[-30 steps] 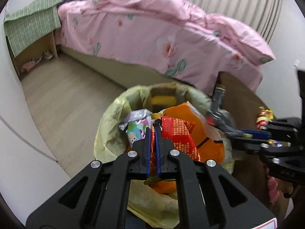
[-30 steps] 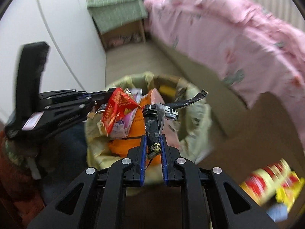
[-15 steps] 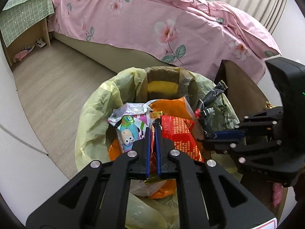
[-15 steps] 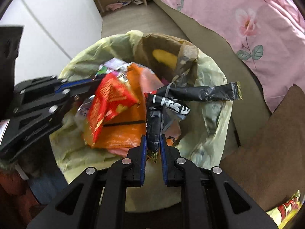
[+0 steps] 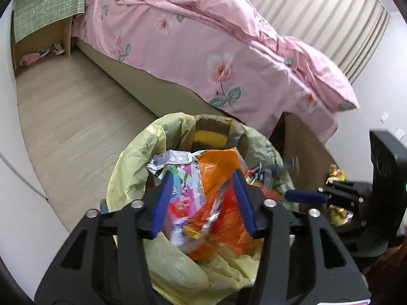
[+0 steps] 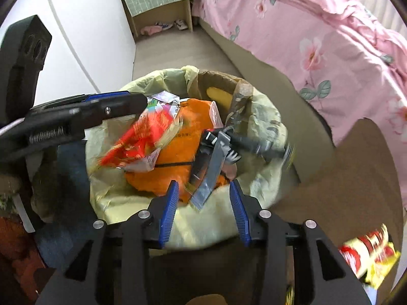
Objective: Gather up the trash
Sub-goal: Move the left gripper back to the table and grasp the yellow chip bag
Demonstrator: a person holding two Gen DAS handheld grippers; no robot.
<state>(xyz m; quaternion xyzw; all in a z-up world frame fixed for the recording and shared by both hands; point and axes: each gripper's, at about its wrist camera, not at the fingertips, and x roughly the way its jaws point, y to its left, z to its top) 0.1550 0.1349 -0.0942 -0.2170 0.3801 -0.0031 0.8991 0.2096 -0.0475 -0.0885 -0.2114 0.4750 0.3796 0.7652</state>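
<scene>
Over the trash bin [image 6: 264,117], both jaws gape, red wrapper [image 6: 137,139] and black wrappers [image 6: 216,162] loose between them.

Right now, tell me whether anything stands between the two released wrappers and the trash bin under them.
Nothing visible does. The red wrapper and the black wrapper are blurred, directly over the trash bin, whose mouth is open. Both the left gripper and the right gripper have their jaws spread apart.
</scene>
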